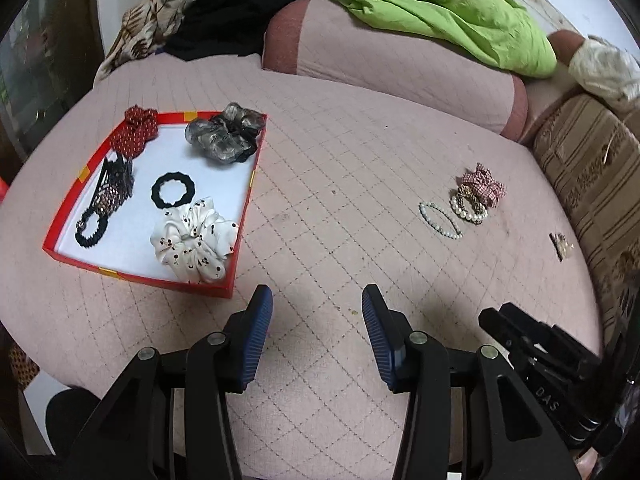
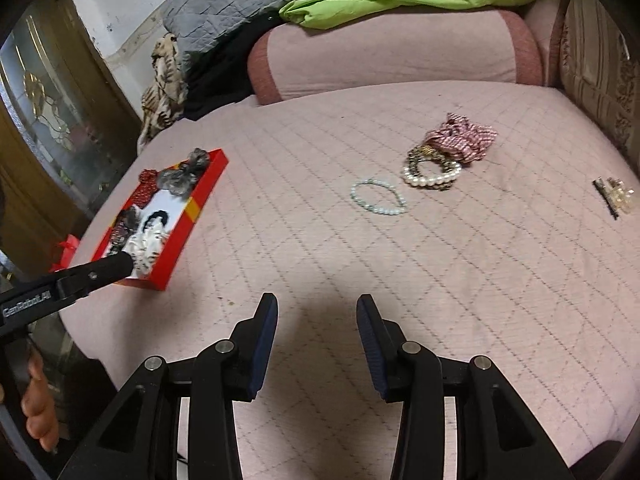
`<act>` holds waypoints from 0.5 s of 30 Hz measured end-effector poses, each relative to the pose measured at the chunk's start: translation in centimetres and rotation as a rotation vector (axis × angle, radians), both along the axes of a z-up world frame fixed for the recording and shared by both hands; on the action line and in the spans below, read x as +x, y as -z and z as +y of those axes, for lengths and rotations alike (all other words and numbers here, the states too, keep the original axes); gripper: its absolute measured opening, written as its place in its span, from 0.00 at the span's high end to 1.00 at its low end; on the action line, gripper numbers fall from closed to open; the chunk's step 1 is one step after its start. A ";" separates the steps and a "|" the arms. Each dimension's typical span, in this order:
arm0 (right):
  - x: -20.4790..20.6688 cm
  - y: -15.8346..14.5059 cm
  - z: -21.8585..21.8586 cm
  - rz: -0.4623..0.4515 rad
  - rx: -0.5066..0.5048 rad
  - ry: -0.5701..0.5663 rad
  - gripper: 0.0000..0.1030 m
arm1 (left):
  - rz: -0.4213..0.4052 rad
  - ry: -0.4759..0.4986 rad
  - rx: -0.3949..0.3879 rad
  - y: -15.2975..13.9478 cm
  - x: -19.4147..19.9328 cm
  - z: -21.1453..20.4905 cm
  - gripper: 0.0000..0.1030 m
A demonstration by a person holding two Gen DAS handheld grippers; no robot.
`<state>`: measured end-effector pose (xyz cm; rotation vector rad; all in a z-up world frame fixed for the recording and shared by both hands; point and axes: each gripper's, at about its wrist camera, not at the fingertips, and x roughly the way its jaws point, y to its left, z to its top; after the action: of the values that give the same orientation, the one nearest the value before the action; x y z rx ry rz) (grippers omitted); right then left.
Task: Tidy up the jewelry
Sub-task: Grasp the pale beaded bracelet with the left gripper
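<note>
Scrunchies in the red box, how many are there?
3. A red dotted scrunchie sits in the far left corner of the red box, a grey one in the far right corner, and a white spotted one near the front edge.

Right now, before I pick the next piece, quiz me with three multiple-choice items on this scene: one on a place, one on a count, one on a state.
1. Where does the white spotted scrunchie lie?
A. in the red tray
B. on the green cloth
C. beside the hair clip

2. How many bead bracelets lie loose on the pink bedcover?
A. none
B. two
C. five

3. How does the right gripper stand?
A. shut on a bracelet
B. open and empty
C. shut on the tray

1 A: it sits inside the tray's near corner.
2 B: a pale bracelet and a pearl bracelet.
3 B: nothing lies between its fingers.
</note>
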<state>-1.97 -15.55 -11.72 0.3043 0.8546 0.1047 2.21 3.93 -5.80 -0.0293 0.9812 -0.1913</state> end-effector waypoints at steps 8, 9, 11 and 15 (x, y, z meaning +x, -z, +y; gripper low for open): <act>-0.7 0.7 -2.9 -0.009 -0.077 0.085 0.57 | 0.024 0.054 0.031 1.1 0.0 -2.3 0.56; -0.8 0.9 -3.7 -0.004 -0.068 0.102 0.57 | 0.027 0.067 0.034 1.3 0.1 -2.7 0.56; -0.7 1.2 -5.1 0.005 -0.050 0.127 0.57 | 0.034 0.097 0.041 1.6 0.5 -3.9 0.56; 0.1 1.2 -7.8 0.003 -0.009 0.151 0.57 | 0.040 0.155 0.029 2.5 2.0 -6.3 0.56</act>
<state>-1.87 -23.30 -12.94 0.3597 0.8321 -0.0399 4.17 -2.34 -8.34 0.0701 1.0266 -0.3197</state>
